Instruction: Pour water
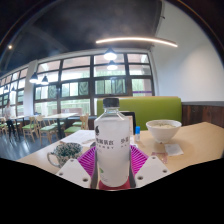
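A clear plastic water bottle (112, 135) with a white cap and a white label stands upright between my fingers. Both magenta pads (90, 160) press against its sides, so my gripper (112, 152) is shut on it. To the left of the bottle and just beyond it, a patterned green and white cup (66, 152) sits on the table. Beyond the bottle to the right, a white bowl (163, 129) rests on a white napkin. The base of the bottle is hidden behind the gripper body.
The light wooden table (200, 145) extends to the right and left. A green booth seat (150, 108) stands behind it. Further back to the left are dining chairs and tables (40, 125) in front of large windows.
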`<state>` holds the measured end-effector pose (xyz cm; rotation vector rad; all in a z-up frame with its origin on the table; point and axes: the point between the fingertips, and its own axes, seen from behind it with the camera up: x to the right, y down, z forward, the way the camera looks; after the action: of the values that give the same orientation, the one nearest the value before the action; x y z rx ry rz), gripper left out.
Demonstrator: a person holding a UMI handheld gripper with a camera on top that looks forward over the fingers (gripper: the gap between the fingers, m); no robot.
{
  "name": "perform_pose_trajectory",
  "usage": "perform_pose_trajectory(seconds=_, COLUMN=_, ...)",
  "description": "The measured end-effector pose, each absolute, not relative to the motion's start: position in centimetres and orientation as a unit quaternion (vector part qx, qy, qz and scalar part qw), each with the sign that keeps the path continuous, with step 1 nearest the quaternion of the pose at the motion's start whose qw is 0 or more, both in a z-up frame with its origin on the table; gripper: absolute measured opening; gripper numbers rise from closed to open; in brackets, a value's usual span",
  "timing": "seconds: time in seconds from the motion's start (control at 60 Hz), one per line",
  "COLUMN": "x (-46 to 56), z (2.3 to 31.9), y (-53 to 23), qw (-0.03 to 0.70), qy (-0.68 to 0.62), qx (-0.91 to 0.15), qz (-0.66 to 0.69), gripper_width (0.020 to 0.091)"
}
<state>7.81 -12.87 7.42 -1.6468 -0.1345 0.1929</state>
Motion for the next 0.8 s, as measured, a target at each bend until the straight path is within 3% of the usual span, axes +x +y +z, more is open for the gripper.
perform_pose_trajectory(seconds=0.217, x=8.5, z=5.1, y=-13.9, qw=0.628, qy=-0.067, qx=-0.772, qz=0.073, gripper_width=0.0488)
perform_pose_trajectory(seconds=0.667, x=7.8, z=5.4, y=-13.9, qw=0.633, qy=-0.076, qx=-0.766, qz=0.082, gripper_width=0.0595)
perform_pose_trajectory(seconds=0.717, x=8.1, z=5.6, y=-13.8, qw=0.635, qy=-0.071, qx=-0.765, qz=0.080, gripper_width=0.0657)
perform_pose_trajectory(seconds=0.75, x=8.3, z=5.7, y=-13.3, qw=0.638, qy=-0.069, qx=-0.763, qz=0.080, gripper_width=0.0769)
perform_pose_trajectory(seconds=0.8, x=8.4, z=6.1, y=-13.0, qw=0.642, qy=-0.066, qx=-0.759, qz=0.083, gripper_width=0.0848)
